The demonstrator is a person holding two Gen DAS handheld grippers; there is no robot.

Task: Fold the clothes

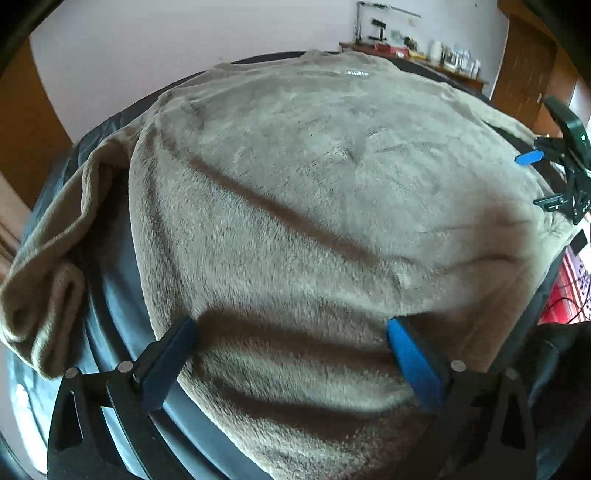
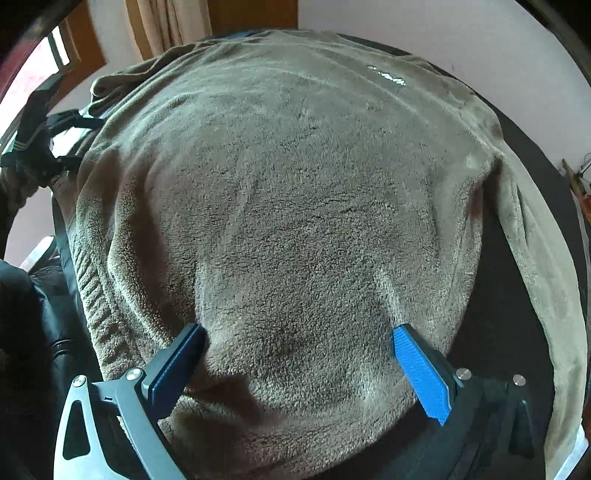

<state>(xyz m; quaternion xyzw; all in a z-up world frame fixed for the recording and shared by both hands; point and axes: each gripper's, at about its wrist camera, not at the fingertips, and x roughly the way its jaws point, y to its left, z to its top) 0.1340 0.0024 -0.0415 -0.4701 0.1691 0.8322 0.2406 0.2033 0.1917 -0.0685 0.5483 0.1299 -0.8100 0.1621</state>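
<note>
On the desk: one olive-brown fleece sweater (image 1: 314,192) lies spread flat, front or back I cannot tell, covering most of the dark desk (image 1: 110,332).
Sweater edges: ribbed hem (image 2: 96,302) runs along the near-left side in the right wrist view; the collar end lies at the far side by the wall.
Sleeves: two. One sleeve (image 1: 55,266) is bunched and folded beside the body, out over the desk's rim in the left wrist view; the other sleeve (image 2: 543,280) lies long and straight beside the body, apart from it by a strip of bare desk.
Open room: narrow dark bands of desk show around the cloth, widest between body and straight sleeve.
Left tongs (image 1: 291,350): spread wide, low over the sweater's near edge, fingers (image 1: 413,362) either side of a fold of fleece, gripping nothing.
Right tongs (image 2: 299,358): also spread wide above the fleece, holding nothing; seen too at the far edge from the left wrist.
Beyond: a pale wall, a cluttered shelf (image 1: 424,55), curtains (image 2: 170,26).
</note>
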